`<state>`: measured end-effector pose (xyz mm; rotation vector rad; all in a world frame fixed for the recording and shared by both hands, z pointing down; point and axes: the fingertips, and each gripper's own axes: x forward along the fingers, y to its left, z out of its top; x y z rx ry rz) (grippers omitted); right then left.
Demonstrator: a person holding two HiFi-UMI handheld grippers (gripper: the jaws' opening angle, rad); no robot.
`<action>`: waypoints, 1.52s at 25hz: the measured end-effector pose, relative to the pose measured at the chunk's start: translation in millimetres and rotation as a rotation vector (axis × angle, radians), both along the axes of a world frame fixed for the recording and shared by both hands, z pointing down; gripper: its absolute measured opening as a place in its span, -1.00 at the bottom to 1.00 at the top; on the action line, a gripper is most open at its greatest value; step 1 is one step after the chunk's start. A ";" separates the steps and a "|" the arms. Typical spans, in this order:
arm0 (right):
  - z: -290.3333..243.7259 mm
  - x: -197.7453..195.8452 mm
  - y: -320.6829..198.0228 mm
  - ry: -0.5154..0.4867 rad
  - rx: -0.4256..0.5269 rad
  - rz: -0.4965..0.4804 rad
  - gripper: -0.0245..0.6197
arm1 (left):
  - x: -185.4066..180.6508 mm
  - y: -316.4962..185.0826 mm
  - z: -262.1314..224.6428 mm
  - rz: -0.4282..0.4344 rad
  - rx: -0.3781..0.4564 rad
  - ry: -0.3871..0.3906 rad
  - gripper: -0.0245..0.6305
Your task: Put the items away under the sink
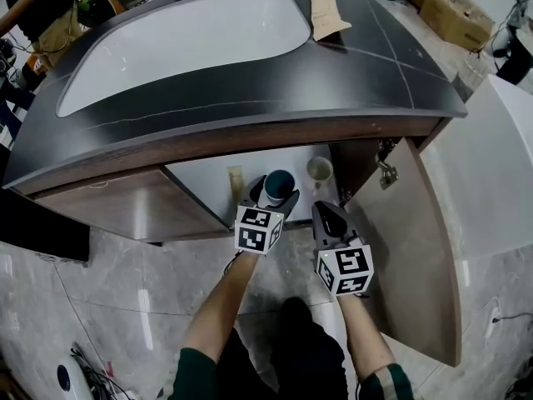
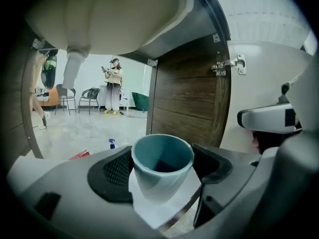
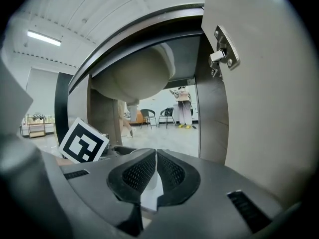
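1. Head view: the left claw [image 1: 275, 198] is clamped on a teal cup [image 1: 278, 185], which stands upright between its pads at the front edge of the open cabinet [image 1: 208, 182] under the sink.
   - The right claw [image 1: 326, 212] is just beside the left one, on its right, and its pads are together.
   - A white cup [image 1: 320, 172] stands inside the cabinet, just beyond the right claw.
   - A pale narrow thing [image 1: 236, 182] stands to the left of the left claw; what it is I cannot tell.
   - The open door [image 1: 408, 248] is to the right of the right claw.
   - Above both claws is the dark tabletop [image 1: 250, 86] with the white basin [image 1: 183, 40] and a paper bag [image 1: 327, 11].

2. Left gripper view: the pads [image 2: 117, 169] of the left claw [image 2: 162, 166] press on the teal cup [image 2: 162, 161] from both sides, and its mouth faces up.
   - Above the claw is the underside of the basin [image 2: 109, 19] with the drain pipe [image 2: 74, 68].
   - Ahead and to the right is a wooden panel [image 2: 189, 98] with a hinge [image 2: 229, 66].
   - Far ahead, through the cabinet, a person [image 2: 113, 88] stands near chairs [image 2: 65, 96].

3. Right gripper view: the pads [image 3: 137, 176] of the right claw [image 3: 156, 171] meet, with only a thin slit between them.
   - The marker cube [image 3: 83, 141] of the left claw is near on its left.
   - The door [image 3: 264, 108] with a hinge [image 3: 224, 56] is on its right.
   - The basin underside [image 3: 134, 78] is above.
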<state>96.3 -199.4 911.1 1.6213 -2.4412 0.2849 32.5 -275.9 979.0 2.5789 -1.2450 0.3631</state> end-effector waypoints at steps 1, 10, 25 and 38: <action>4.2 0.5 0.8 -0.002 -0.007 0.004 -0.79 | 3.2 -0.9 6.6 0.007 -0.005 -0.005 0.22; 30.5 4.5 16.2 0.015 -0.048 0.021 -0.79 | 25.1 -17.3 47.5 0.016 -0.032 -0.009 0.22; 41.6 16.9 30.5 0.013 -0.073 0.034 -0.79 | 43.1 -15.1 64.5 0.034 0.003 -0.029 0.23; -14.9 -3.1 49.9 0.012 -0.016 0.034 -0.79 | 16.3 34.5 0.7 0.113 0.108 -0.114 0.22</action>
